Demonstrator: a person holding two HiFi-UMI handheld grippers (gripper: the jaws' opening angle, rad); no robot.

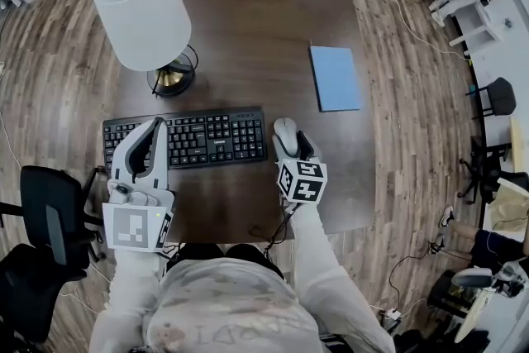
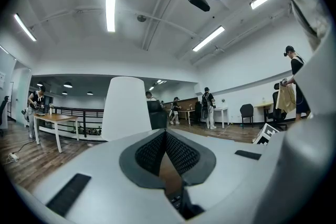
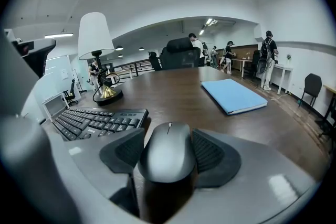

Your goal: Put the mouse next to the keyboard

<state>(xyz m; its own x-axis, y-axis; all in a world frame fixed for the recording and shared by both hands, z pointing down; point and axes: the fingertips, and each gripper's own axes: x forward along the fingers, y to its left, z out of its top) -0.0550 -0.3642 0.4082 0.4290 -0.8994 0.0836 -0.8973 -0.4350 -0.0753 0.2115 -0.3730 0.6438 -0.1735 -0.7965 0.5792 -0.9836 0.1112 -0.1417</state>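
The right tongs (image 1: 291,146) grip the mouse (image 3: 168,157) just right of the keyboard (image 1: 207,136); the left tongs (image 1: 153,132), closed and empty, overlie the keyboard's left end.

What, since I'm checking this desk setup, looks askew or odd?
Nothing stands out: white-shaded lamp upright, black keyboard lying straight, blue folder flat, grey mouse between the right gripper's fingers.

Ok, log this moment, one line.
right gripper: shut on grey computer mouse | mouse: right of black keyboard | left gripper: shut, empty
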